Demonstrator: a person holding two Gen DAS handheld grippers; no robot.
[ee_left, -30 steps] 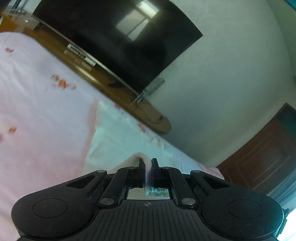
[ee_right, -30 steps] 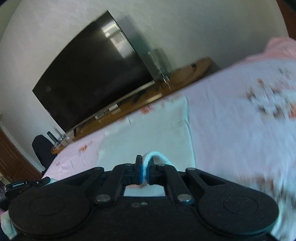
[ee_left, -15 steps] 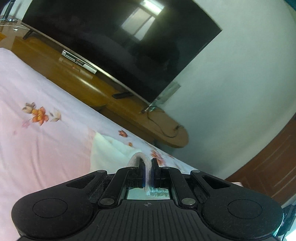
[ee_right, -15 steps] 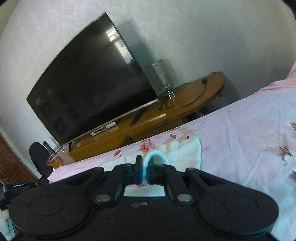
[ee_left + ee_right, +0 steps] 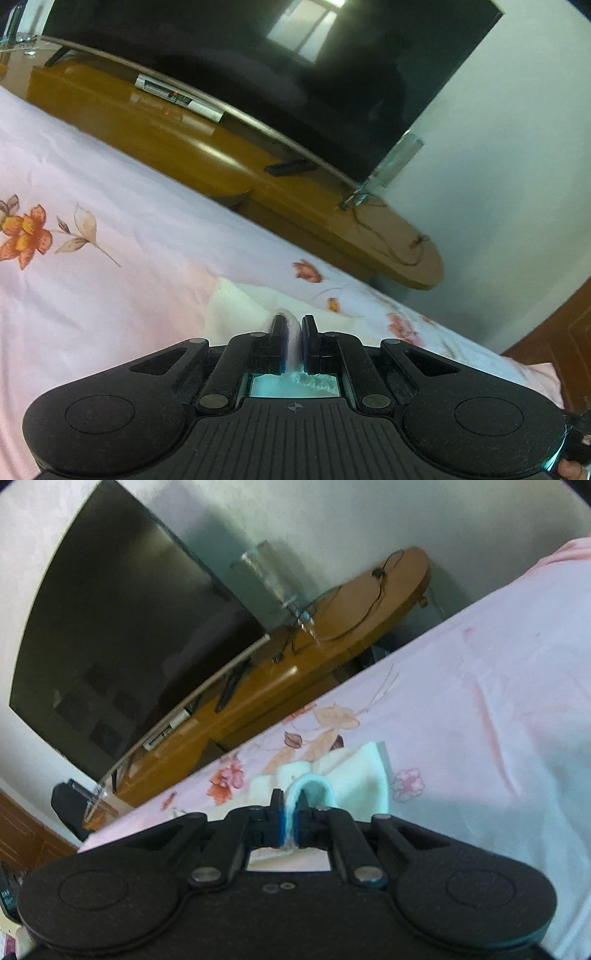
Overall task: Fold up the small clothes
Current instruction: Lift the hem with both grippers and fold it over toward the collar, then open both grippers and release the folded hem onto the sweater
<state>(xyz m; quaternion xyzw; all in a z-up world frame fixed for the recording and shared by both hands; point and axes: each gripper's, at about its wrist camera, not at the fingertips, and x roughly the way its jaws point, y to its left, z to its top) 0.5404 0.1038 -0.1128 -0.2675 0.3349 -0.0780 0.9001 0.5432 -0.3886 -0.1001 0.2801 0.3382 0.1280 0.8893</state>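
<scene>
On the floral bedsheet [image 5: 110,295] our left gripper [image 5: 294,332] pinches the pale garment [image 5: 236,314]; only our right view shows the right gripper [image 5: 291,812] loosening on a looped edge, and a glass stand [image 5: 269,576].

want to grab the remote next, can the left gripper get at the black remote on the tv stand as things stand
Probably not yet. The left gripper is shut on the pale cloth over the bed, and the remote lies beyond the bed's far edge on the stand. It would have to let go first.
</scene>
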